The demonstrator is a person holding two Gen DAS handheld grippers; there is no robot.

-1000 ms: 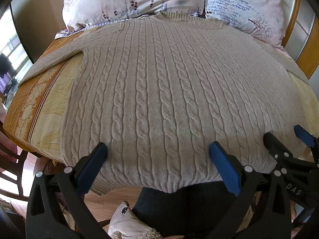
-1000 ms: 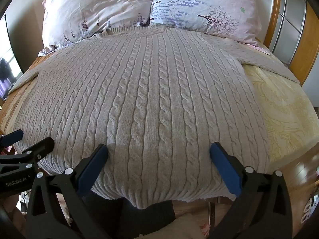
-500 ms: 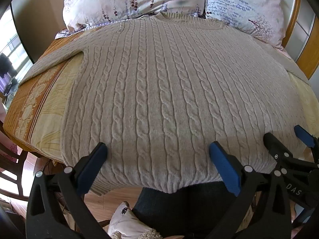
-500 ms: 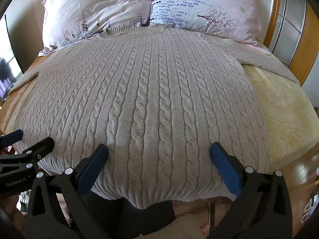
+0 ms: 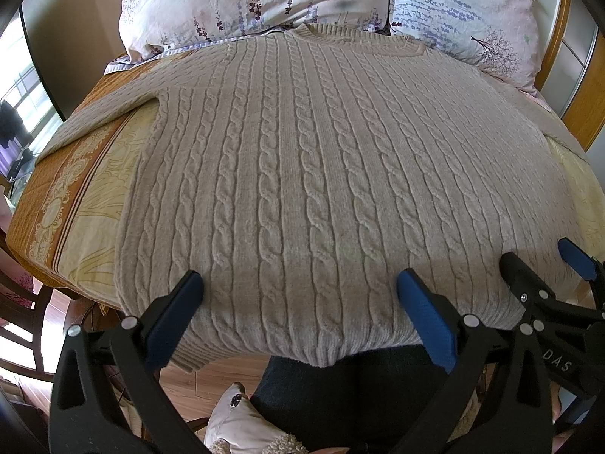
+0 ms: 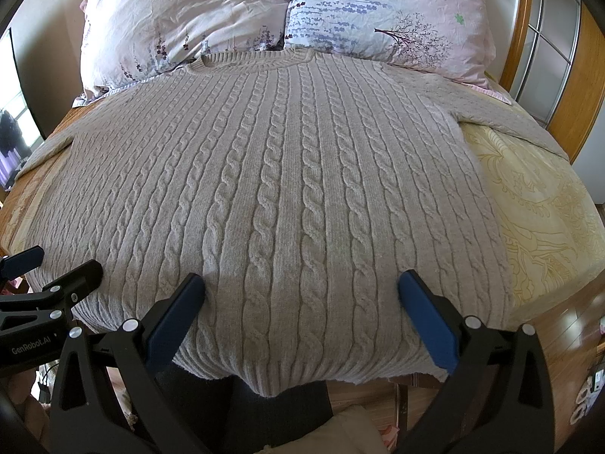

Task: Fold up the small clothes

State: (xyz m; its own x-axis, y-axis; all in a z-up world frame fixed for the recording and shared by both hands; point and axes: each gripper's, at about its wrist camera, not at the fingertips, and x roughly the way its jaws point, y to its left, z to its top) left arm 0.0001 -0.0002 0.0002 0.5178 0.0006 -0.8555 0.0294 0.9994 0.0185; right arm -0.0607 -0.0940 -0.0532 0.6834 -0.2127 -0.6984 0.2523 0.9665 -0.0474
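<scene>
Sweater, beige cable knit, one piece: lies flat and face up on the bed, filling the middle of both wrist views. Long axis runs from the neckline at top centre, tucked against two flowered pillows, down to the ribbed hem at bottom centre, which hangs a little over the near edge of the bed. Sleeves spread to either side; one trails toward the upper left of the left view, the other toward the upper right of the right view. Left gripper: jaws wide apart, holding nothing, blue pads poised over the hem region toward the garment's left half; whether they touch the knit cannot be told. Right gripper: jaws likewise wide apart and empty, over the hem toward the right half; it also shows at the lower right edge of the left view. Both sit side by side at the hem end, with the whole garment stretching away from them toward the pillows. Judgement: folding has not begun, and each tool is nearer its own side edge and sleeve, so a first fold of a sleeve or side inward would fall to the gripper on that side, while a hem-to-neck fold would need both. Also seen: wooden floor below the hem.
</scene>
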